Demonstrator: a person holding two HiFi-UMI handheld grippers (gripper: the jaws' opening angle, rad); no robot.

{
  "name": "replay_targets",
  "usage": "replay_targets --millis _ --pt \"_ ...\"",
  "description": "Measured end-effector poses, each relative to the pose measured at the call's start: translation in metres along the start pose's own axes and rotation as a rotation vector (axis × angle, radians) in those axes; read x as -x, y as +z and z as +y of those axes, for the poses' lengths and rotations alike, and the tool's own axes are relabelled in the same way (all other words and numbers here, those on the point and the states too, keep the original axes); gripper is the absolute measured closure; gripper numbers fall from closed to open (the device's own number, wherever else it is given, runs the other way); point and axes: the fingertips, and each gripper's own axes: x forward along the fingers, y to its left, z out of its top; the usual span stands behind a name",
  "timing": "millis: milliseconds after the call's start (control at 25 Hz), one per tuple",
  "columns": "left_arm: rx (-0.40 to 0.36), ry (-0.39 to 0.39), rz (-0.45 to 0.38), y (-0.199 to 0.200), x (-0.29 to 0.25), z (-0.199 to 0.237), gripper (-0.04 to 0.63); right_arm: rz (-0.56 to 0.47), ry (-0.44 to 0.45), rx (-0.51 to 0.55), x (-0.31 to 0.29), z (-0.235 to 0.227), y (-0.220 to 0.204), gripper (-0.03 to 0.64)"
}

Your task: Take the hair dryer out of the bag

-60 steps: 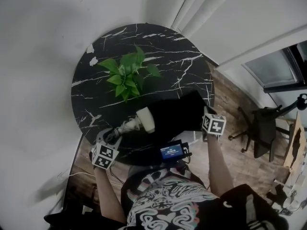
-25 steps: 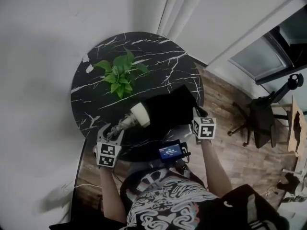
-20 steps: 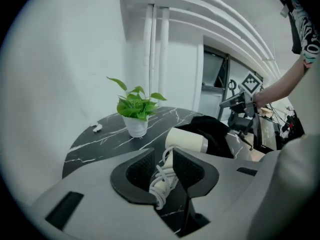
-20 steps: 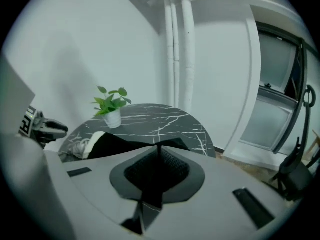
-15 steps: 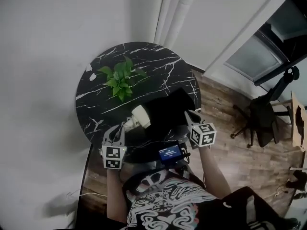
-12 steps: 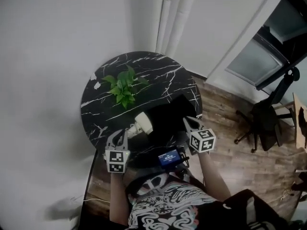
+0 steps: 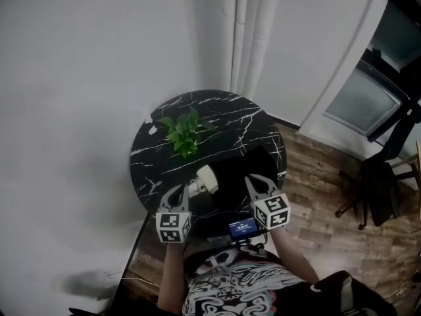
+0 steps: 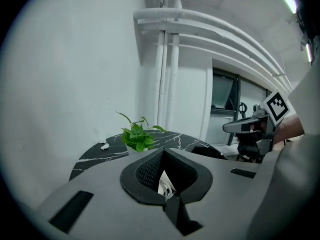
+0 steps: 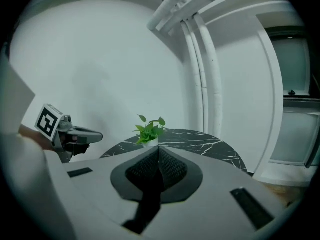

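Starting at the left gripper, its jaws are seen pressed together at the tips; they have just been closing, and nothing is seen pinched between them; a small bit of white shows through the hollow behind the tips, and what it is cannot be told. The right gripper is seen with its jaws together too, and nothing is held in them.

Both grippers are held above the near edge of a round black table with white lines in it. The hair dryer is laid on the table just in front of the left gripper; its pale head is right beside the left edge of the black bag; whether any of it is in the bag cannot be told. The bag is spread in front of the right gripper.

A small green plant is set further back, with a white scrap near it; white pipes are fixed on the wall behind; a dark chair is stood on the wooden floor.
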Motion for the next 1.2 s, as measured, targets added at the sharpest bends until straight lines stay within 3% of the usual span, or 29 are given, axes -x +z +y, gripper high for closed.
replay_targets --millis 320,520,800,1200 --pt "-0.025 0.072 -0.079 0.014 0.025 -0.023 0.581 -0.066 0.029 0.001 0.015 0.004 0.015 0.598" --pt "-0.002 0.071 -0.077 0.014 0.031 -0.03 0.581 -0.066 0.051 0.001 0.022 0.009 0.015 0.598" --pt "-0.022 0.105 -0.078 0.01 0.034 -0.031 0.581 -0.068 0.071 0.008 0.027 0.014 0.014 0.598" --pt "-0.08 0.084 -0.066 0.003 0.036 -0.033 0.581 -0.051 0.084 0.006 0.025 0.024 0.008 0.598"
